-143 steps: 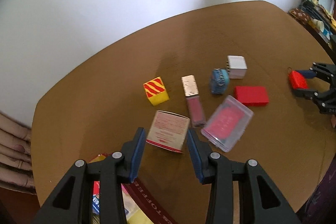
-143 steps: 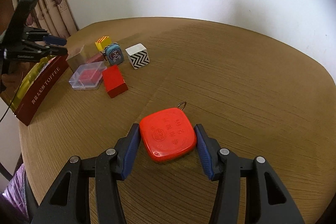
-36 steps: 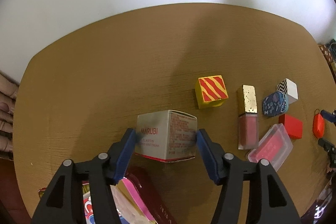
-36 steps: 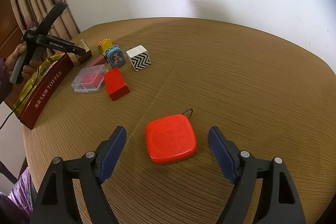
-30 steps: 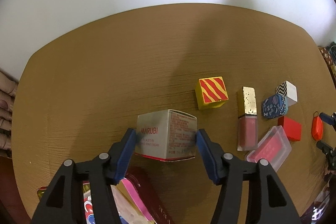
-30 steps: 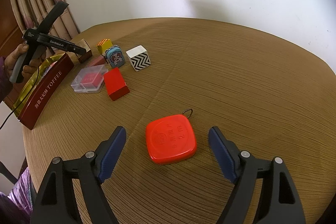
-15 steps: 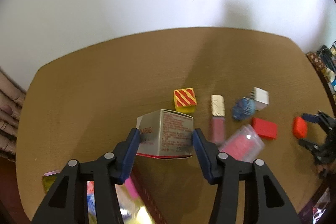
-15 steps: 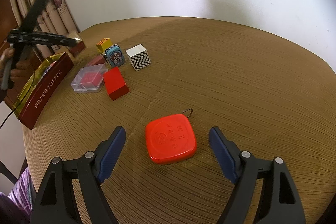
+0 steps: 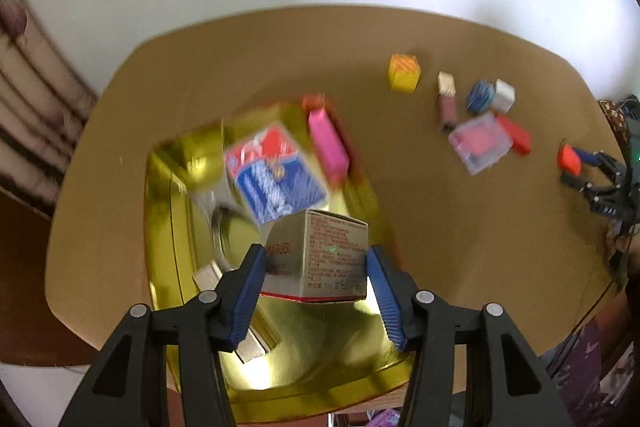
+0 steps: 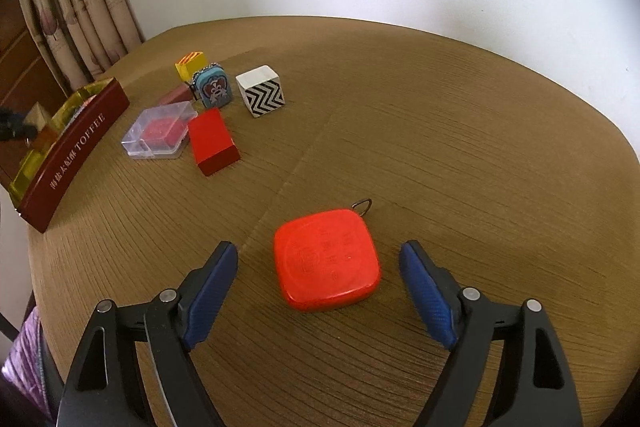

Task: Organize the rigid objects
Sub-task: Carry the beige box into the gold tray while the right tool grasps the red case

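— Two grippers in view; what does the left gripper (image 9: 316, 263) have?

— Its jaws are clamped on the silver carton (image 9: 318, 259) printed MARUBI, both blue pads pressed against its sides. It hangs above the gold-lined tin (image 9: 176, 211), clear of the floor of the tin.

— What lies in the tin?

— A blue and red packet (image 9: 272, 173) and a pink box (image 9: 329, 143), both blurred.

— And the right gripper (image 10: 320, 291)?

— Jaws wide apart and just been opening further, one pad on each side of the red square case (image 10: 326, 265), neither touching it. The case lies flat on the brown desk (image 10: 460, 131), its small wire ring at the far corner.

— The other things?

— Grouped near the tin's dark red wall, which reads TOFFEE: a clear plastic box (image 10: 160, 133) with a red insert, a red block (image 10: 212, 141) just beside it, a zigzag cube (image 10: 261, 95), a blue patterned tin (image 10: 212, 89), a yellow striped cube (image 10: 191, 65) behind it, and a pink tube (image 9: 447, 99) with a gold cap. All rest on the desk, well apart from the red case.
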The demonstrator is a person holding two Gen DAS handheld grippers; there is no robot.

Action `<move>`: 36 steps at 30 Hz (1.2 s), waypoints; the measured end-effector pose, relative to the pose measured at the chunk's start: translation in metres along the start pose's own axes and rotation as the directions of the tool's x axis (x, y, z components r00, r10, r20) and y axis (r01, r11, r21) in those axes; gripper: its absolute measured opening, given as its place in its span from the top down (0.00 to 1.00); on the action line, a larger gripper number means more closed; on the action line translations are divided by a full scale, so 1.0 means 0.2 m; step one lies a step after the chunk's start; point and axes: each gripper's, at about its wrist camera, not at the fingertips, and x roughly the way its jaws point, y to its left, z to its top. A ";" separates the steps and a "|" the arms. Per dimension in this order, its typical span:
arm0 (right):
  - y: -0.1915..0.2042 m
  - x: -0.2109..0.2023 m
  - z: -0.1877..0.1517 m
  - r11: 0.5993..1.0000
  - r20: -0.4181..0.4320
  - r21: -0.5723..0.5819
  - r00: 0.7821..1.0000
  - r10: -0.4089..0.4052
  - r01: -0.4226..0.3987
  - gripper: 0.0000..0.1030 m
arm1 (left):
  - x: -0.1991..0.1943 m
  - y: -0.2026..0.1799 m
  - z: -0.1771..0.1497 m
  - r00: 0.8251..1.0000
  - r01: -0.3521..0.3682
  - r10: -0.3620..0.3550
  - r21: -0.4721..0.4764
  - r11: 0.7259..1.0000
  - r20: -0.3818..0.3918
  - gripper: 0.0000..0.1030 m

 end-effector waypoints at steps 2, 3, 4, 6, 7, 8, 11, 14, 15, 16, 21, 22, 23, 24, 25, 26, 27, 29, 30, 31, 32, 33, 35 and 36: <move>0.01 0.01 0.00 1.000 -0.007 -0.012 1.000 -0.004 0.004 0.17 | 0.03 0.00 -0.05 1.000 0.001 -0.001 -0.008 1.000 -0.010 0.48; 0.02 0.01 0.00 1.000 -0.011 -0.016 1.000 -0.007 0.006 0.16 | 0.02 0.02 -0.06 1.000 0.008 -0.008 -0.006 1.000 -0.012 0.48; 0.02 0.02 0.00 1.000 -0.014 -0.020 1.000 -0.012 0.011 0.15 | 0.05 0.01 -0.08 1.000 0.009 -0.009 -0.004 1.000 -0.012 0.48; 0.03 0.02 0.00 1.000 -0.020 -0.024 1.000 -0.019 0.019 0.15 | 0.04 0.03 -0.10 1.000 -0.008 0.008 -0.004 1.000 -0.010 0.47; 0.04 0.02 0.01 1.000 -0.022 -0.023 1.000 -0.020 0.019 0.15 | 0.05 0.04 -0.10 1.000 -0.006 0.006 -0.019 1.000 -0.006 0.47; 0.04 0.02 0.01 1.000 -0.022 -0.021 1.000 -0.020 0.019 0.15 | 0.08 0.03 -0.11 1.000 0.002 -0.002 -0.029 1.000 -0.004 0.47; 0.04 0.02 0.01 1.000 -0.028 -0.017 0.999 -0.024 0.024 0.15 | 0.06 0.05 -0.12 1.000 -0.003 0.004 -0.058 0.998 0.019 0.47; 0.05 0.03 0.02 0.999 -0.036 -0.021 0.999 -0.033 0.032 0.15 | 0.04 0.06 -0.14 0.999 0.012 -0.009 -0.059 0.998 0.046 0.47; 0.04 0.03 0.02 0.999 -0.040 -0.020 0.999 -0.033 0.032 0.15 | 0.02 0.06 -0.15 0.998 -0.012 0.015 -0.052 0.999 0.062 0.47; 0.04 0.03 0.03 0.999 -0.043 -0.017 0.999 -0.031 0.031 0.15 | 0.01 0.05 -0.15 0.997 -0.033 0.037 -0.048 0.998 0.071 0.47; 0.05 0.06 0.06 0.999 -0.078 -0.031 0.996 -0.047 0.045 0.17 | -0.07 0.12 -0.17 0.994 0.009 0.003 -0.109 0.994 0.112 0.47; 0.05 0.06 0.06 0.997 -0.084 -0.043 0.994 -0.066 0.062 0.22 | -0.09 0.15 -0.18 0.991 0.029 -0.011 -0.137 0.990 0.131 0.47; 0.05 0.06 0.06 0.997 -0.087 -0.045 0.994 -0.071 0.067 0.27 | -0.12 0.17 -0.19 0.989 0.045 -0.020 -0.166 0.985 0.150 0.47; 0.04 0.05 0.07 0.997 -0.090 -0.038 0.993 -0.077 0.073 0.32 | -0.16 0.20 -0.22 0.986 0.056 -0.023 -0.196 0.979 0.166 0.47; 0.03 0.04 0.07 0.996 -0.090 -0.029 0.992 -0.083 0.081 0.47 | -0.18 0.21 -0.24 0.985 0.061 -0.023 -0.216 0.975 0.174 0.47; 0.02 0.03 0.08 0.996 -0.092 -0.024 0.992 -0.085 0.083 0.57 | -0.20 0.23 -0.27 0.983 0.064 -0.020 -0.236 0.970 0.184 0.47; 0.02 0.03 0.09 0.995 -0.098 -0.023 0.991 -0.094 0.092 0.57 | -0.23 0.23 -0.31 0.980 0.064 -0.014 -0.251 0.966 0.198 0.47; 0.03 0.04 0.08 0.994 -0.102 -0.034 0.989 -0.106 0.103 0.57 | -0.28 0.22 -0.37 0.977 0.043 0.015 -0.264 0.964 0.215 0.47; 0.04 0.03 0.08 0.993 -0.102 -0.037 0.988 -0.114 0.111 0.57 | -0.31 0.21 -0.41 0.974 0.026 0.036 -0.266 0.964 0.225 0.47; 0.05 0.03 0.08 0.993 -0.100 -0.033 0.988 -0.118 0.116 0.57 | -0.33 0.20 -0.44 0.971 0.012 0.053 -0.268 0.963 0.233 0.47; 0.06 0.02 0.08 0.993 -0.094 -0.026 0.989 -0.117 0.115 0.57 | -0.35 0.19 -0.47 0.966 -0.003 0.073 -0.273 0.962 0.247 0.47; 0.07 0.01 0.09 0.993 -0.084 -0.023 0.990 -0.117 0.115 0.57 | -0.37 0.18 -0.50 0.961 -0.015 0.090 -0.279 0.960 0.260 0.47; 0.12 -0.05 0.10 0.994 -0.051 -0.012 0.993 -0.106 0.105 0.57 | -0.42 0.16 -0.57 0.948 -0.042 0.131 -0.294 0.955 0.289 0.47; 0.14 -0.09 0.11 0.996 -0.039 -0.007 0.995 -0.088 0.088 0.57 | -0.44 0.16 -0.60 0.941 -0.060 0.155 -0.303 0.951 0.301 0.47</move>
